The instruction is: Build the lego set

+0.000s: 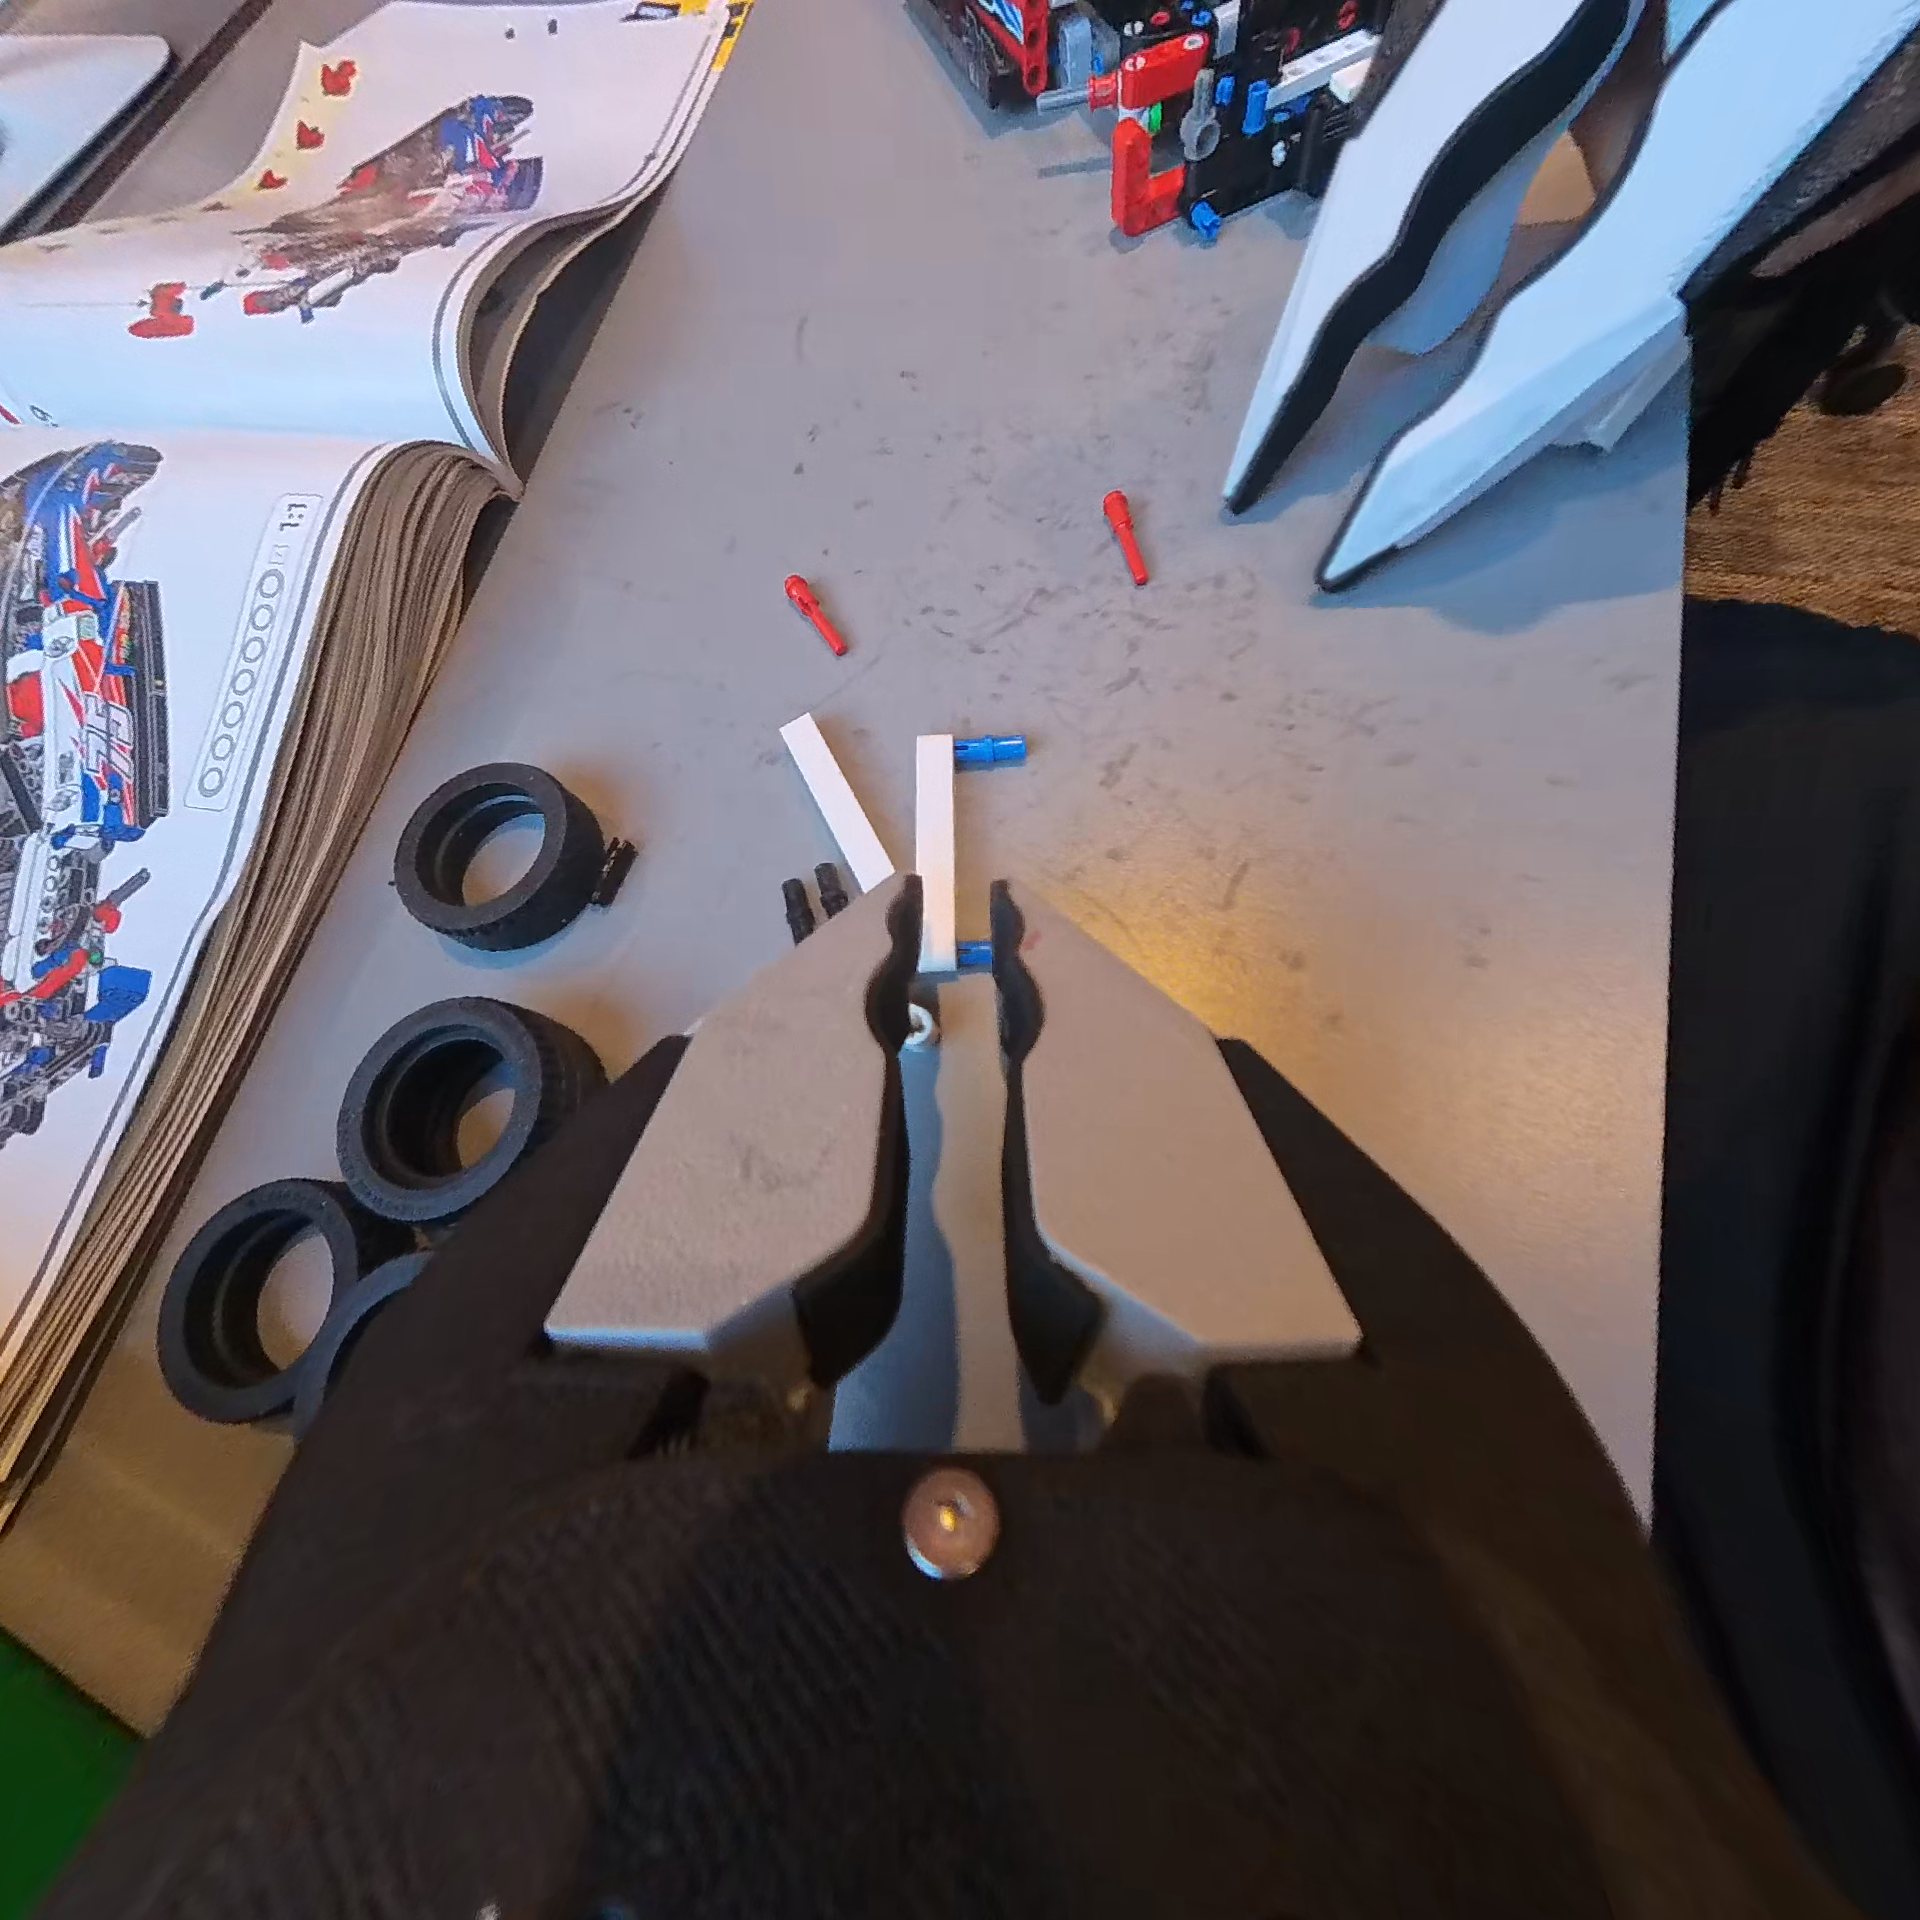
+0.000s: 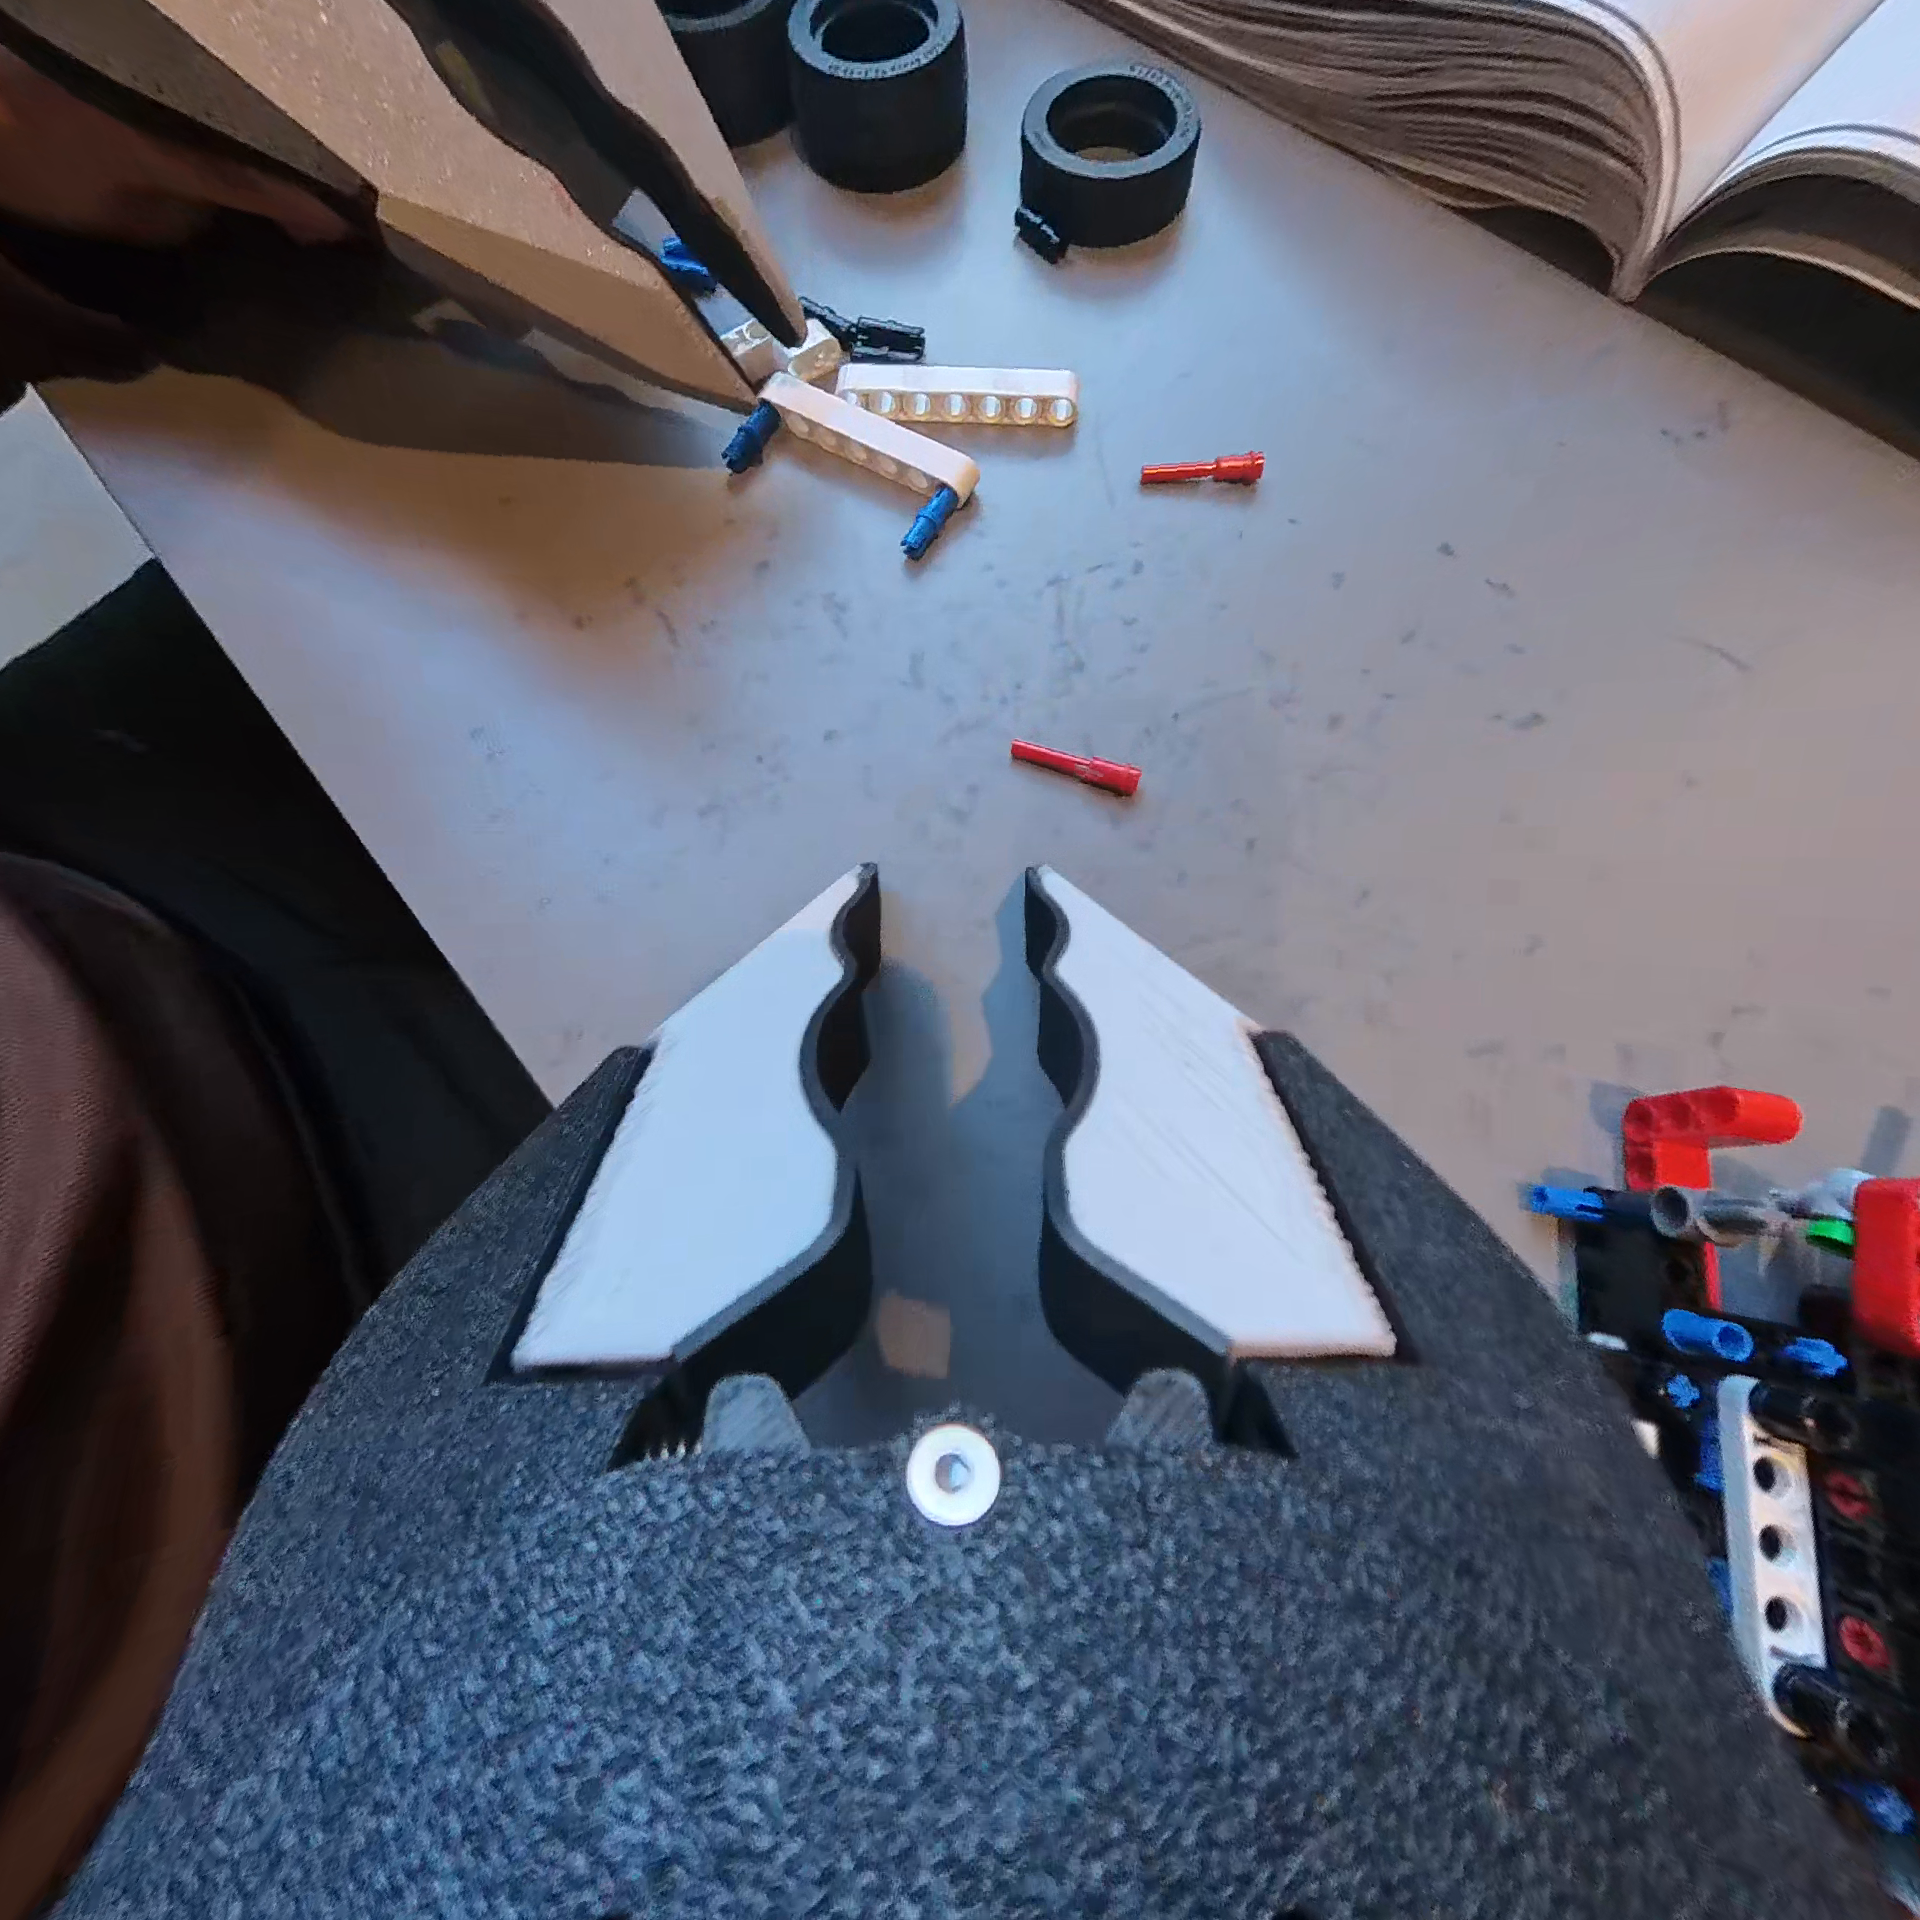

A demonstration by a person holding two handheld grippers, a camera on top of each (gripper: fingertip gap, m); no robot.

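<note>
My left gripper [image 1: 954, 894] is closed down around the near end of a white beam [image 1: 935, 821] that lies on the grey table. One finger is against the beam and the other against a blue pin [image 1: 974, 948] in its end. A second blue pin [image 1: 989, 749] sits in the far end. The beam also shows in the right wrist view [image 2: 873, 442], as does the left gripper [image 2: 771, 366]. A second white beam [image 1: 836, 805] lies beside the first. My right gripper [image 2: 951, 883] is open and empty above the table, to the right in the left wrist view [image 1: 1283, 542].
Two red pins [image 1: 816, 615] [image 1: 1127, 537] and black pins [image 1: 812, 899] lie loose. Several black tyres [image 1: 499, 857] sit left, beside the open instruction book [image 1: 260, 343]. The part-built model [image 1: 1174, 104] stands at the back. The table edge [image 1: 1675, 935] runs close on the right. My right fingertips sit around 12 centimeters from my left ones.
</note>
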